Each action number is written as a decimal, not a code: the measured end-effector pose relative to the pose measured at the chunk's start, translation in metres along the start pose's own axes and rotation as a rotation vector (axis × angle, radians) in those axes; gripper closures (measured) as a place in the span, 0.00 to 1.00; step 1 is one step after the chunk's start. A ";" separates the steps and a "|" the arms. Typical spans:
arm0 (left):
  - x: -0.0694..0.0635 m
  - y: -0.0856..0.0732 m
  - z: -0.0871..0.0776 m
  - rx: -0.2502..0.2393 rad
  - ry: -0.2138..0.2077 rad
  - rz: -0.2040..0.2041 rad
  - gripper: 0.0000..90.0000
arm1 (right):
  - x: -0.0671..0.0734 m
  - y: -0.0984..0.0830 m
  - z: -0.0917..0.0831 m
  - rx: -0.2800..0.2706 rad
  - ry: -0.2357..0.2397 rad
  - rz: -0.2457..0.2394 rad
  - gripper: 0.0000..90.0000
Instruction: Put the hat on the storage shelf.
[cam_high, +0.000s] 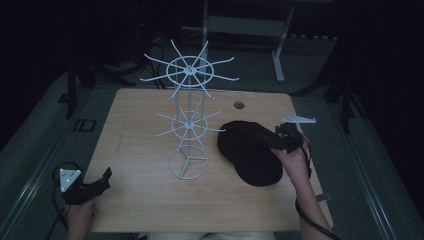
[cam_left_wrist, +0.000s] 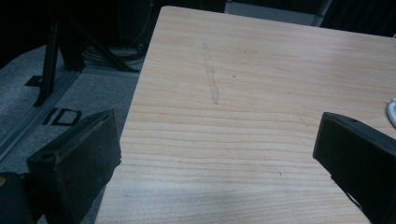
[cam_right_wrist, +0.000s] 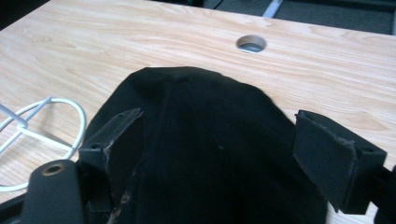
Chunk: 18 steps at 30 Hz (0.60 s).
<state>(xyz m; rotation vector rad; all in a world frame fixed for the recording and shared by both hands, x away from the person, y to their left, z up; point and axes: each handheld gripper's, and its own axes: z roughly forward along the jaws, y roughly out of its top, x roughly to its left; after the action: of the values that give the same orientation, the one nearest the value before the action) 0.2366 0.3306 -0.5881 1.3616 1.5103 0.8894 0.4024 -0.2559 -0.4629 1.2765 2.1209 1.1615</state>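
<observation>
**Black cap between spread jaws at the table's right**

Seen from the high view, reading left to right with the wooden table (cam_high: 145, 200) as the clock face:

At about 8 o'clock, near the front left corner, the left gripper (cam_high: 102, 179) sits low over the wood in the person's left hand (cam_high: 80, 212), its grey three-cornered plate on top. In the left gripper view its two black jaws stand wide apart with only bare tabletop between them, so this tong is spread and pinches nothing.

Close to the centre stands the white wire rack (cam_high: 188, 117), upright, with a ring base on the wood, a small wheel of hooks halfway up and a larger wheel of hooks at the top. Every hook in view is bare.

At about 4 o'clock, just beside the rack's base and apart from it, lies the black cap (cam_high: 247, 147), flat on the table. A round cable hole (cam_high: 239, 105) sits in the tabletop at about 1 o'clock, beyond the cap.

At 3 o'clock the right gripper (cam_high: 280, 139), carried by the right hand (cam_high: 295, 160), reaches the cap's right edge. In the right gripper view the cap (cam_right_wrist: 210, 154) lies between its jaws; the left one lies against the fabric, the right one stands clear of it, so this tong is spread and not pinching
</observation>
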 end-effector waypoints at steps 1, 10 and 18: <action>0.000 0.000 0.000 0.000 -0.001 0.001 0.02 | 0.002 0.001 0.004 0.012 0.000 -0.010 0.20; 0.000 0.000 0.000 -0.007 -0.004 -0.004 0.02 | 0.015 0.009 0.037 0.055 -0.009 -0.045 0.23; 0.001 0.000 0.000 -0.003 -0.006 -0.001 0.02 | 0.018 0.010 0.066 0.114 -0.012 -0.041 0.25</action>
<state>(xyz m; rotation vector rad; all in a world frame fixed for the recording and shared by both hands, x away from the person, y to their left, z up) 0.2366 0.3311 -0.5883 1.3603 1.5044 0.8865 0.4436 -0.2083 -0.4914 1.2794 2.2216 1.0268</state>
